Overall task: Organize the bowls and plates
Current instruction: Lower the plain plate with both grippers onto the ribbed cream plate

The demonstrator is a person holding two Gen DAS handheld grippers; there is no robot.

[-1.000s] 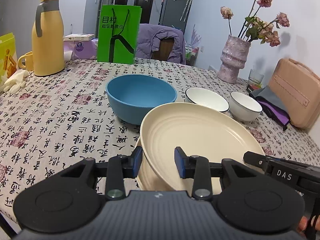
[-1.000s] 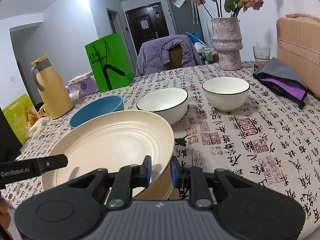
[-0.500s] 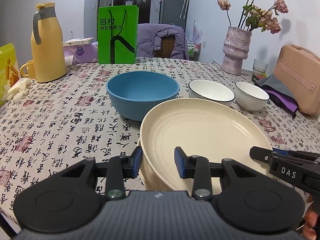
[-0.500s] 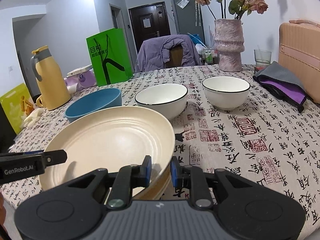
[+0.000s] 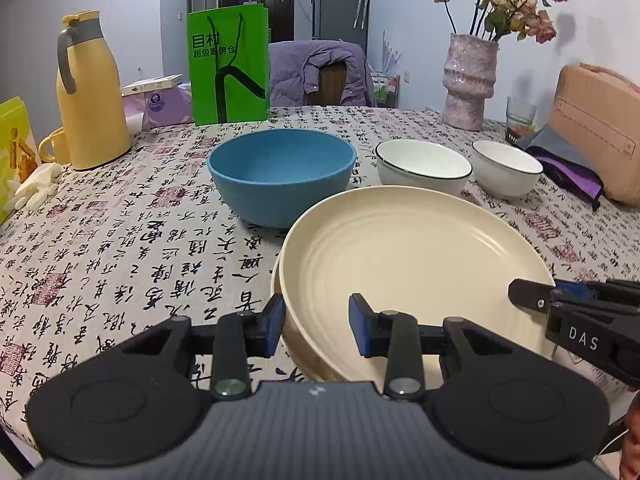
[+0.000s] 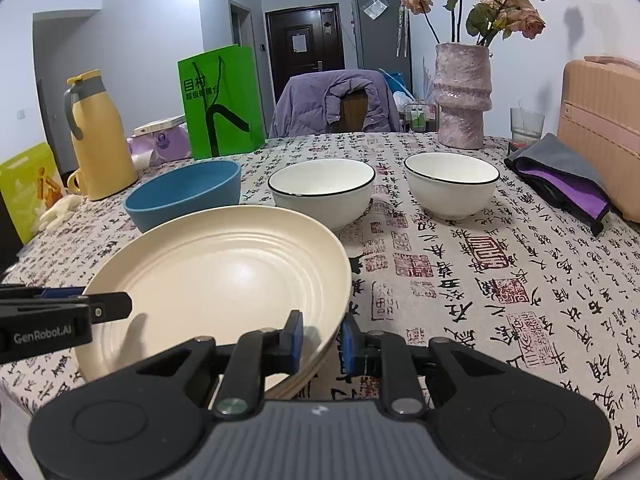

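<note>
A cream ribbed plate (image 5: 412,272) (image 6: 224,276) lies on top of another cream dish at the near edge of the table. My left gripper (image 5: 316,322) straddles its left rim with the jaws apart. My right gripper (image 6: 320,340) is closed on its right rim. Behind stand a blue bowl (image 5: 282,174) (image 6: 184,192) and two white bowls with black rims (image 5: 424,164) (image 5: 506,172), also in the right wrist view (image 6: 322,188) (image 6: 452,182).
A yellow jug (image 5: 90,92), a green bag (image 5: 228,66) and a pink vase (image 5: 470,80) stand at the back. A beige case (image 5: 600,128) and a purple-grey cloth (image 6: 560,180) lie at the right. The table (image 5: 120,272) has a calligraphy-print cloth.
Both grippers with the cream plate have sunk lower and levelled out; the plate now sits flatter on the dish beneath. The right jaws have opened slightly.
</note>
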